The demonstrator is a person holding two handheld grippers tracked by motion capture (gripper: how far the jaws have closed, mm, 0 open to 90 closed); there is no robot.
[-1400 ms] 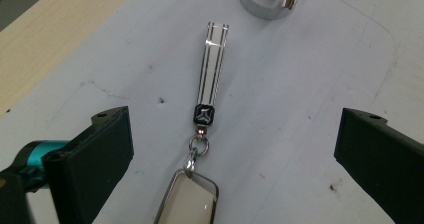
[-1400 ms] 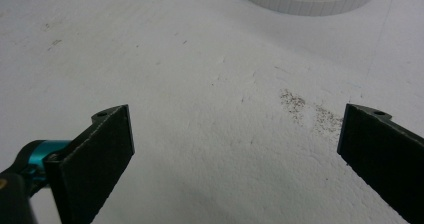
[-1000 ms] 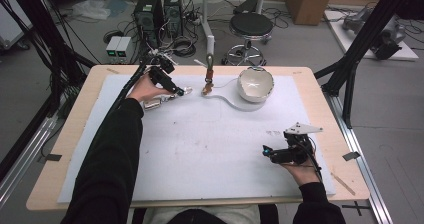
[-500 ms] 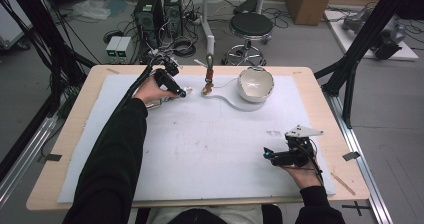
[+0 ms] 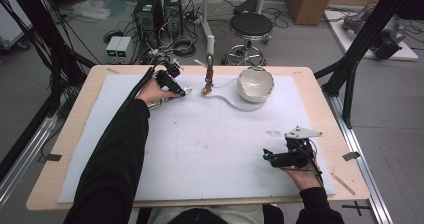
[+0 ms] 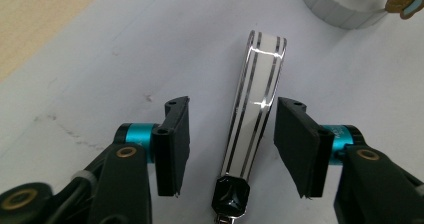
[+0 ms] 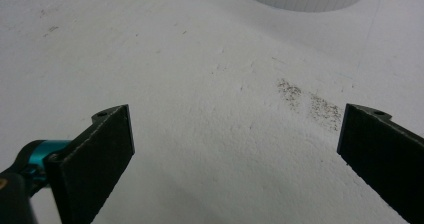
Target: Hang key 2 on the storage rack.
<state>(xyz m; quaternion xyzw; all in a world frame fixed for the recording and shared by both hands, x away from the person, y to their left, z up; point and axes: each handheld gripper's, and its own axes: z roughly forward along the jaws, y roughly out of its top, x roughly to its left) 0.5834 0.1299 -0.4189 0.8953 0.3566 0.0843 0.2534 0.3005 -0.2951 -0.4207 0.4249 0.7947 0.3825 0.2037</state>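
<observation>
I work over the wooden table (image 5: 65, 184) with its white mat. The white, silver-striped flat handle (image 6: 256, 109) lies flat on the mat, near the white bowl (image 5: 255, 84). My left claw (image 6: 230, 144) straddles it; its jaws have just been closing, pads not yet touching. I should keep the handle centred and close squarely across its edges. My right claw (image 7: 235, 149) rests open, empty.

On the table: two grippers (image 5: 176, 86) (image 5: 280, 158), one white bowl (image 5: 255, 83), one silver-striped handle (image 6: 256, 104) at twelve o'clock.
</observation>
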